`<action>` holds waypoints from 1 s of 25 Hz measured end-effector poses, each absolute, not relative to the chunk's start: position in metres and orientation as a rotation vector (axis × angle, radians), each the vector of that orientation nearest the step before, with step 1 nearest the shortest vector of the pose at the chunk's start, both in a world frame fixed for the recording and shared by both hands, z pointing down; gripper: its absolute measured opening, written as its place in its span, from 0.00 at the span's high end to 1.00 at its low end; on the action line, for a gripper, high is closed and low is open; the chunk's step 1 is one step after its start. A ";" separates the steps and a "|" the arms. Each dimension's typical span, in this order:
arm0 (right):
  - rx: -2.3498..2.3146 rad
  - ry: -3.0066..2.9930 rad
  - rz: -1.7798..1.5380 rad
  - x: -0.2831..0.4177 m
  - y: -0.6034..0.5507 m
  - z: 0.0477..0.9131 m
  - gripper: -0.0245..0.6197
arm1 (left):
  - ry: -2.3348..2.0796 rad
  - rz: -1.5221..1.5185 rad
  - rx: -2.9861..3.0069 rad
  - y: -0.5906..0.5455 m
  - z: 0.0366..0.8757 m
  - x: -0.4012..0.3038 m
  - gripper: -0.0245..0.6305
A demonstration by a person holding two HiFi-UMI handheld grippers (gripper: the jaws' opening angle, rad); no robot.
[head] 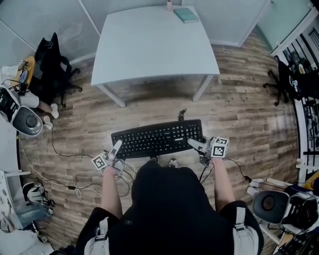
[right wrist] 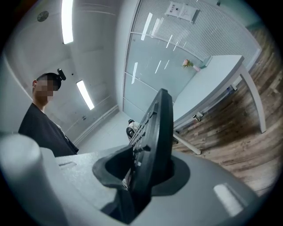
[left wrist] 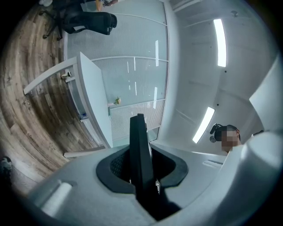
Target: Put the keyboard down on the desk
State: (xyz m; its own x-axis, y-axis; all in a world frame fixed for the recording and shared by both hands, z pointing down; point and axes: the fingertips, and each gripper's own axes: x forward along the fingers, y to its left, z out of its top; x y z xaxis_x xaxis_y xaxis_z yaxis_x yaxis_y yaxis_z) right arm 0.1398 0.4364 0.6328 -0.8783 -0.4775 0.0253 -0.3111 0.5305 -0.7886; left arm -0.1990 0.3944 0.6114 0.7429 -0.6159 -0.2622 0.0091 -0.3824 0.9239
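Observation:
A black keyboard (head: 158, 138) hangs level in the air above the wooden floor, in front of a white desk (head: 149, 45). My left gripper (head: 115, 150) is shut on its left end, my right gripper (head: 195, 143) on its right end. In the left gripper view the keyboard (left wrist: 139, 159) stands edge-on between the jaws. The right gripper view shows the keyboard (right wrist: 152, 145) edge-on too, keys facing left. The desk (left wrist: 95, 106) lies ahead of both grippers, and its top (right wrist: 208, 88) is some way off.
On the desk's far edge sit a teal book (head: 187, 15) and a small pink object (head: 169, 6). A black office chair (head: 52, 64) stands at the left, another chair (head: 286, 82) at the right. Cables (head: 65, 184) trail over the floor near my feet.

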 end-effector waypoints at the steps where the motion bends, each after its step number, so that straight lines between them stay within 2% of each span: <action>1: -0.676 2.573 -1.268 0.140 0.435 0.633 0.76 | -0.466 -0.721 1.858 0.393 0.612 -0.199 0.83; 7: -0.728 2.553 -1.304 0.086 0.370 0.635 0.76 | -0.443 -0.712 1.816 0.320 0.622 -0.253 0.83; 25: -0.821 2.445 -1.325 0.028 0.285 0.643 0.77 | -0.371 -0.661 1.849 0.212 0.627 -0.306 0.83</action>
State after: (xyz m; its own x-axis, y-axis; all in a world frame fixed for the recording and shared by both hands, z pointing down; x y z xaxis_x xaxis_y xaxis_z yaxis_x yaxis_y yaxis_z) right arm 0.0282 0.2847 0.6429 -0.8127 -0.5803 0.0526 -0.3609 0.4305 -0.8273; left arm -0.3063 0.2117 0.6265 0.7965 -0.5440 -0.2638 0.0577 -0.3660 0.9288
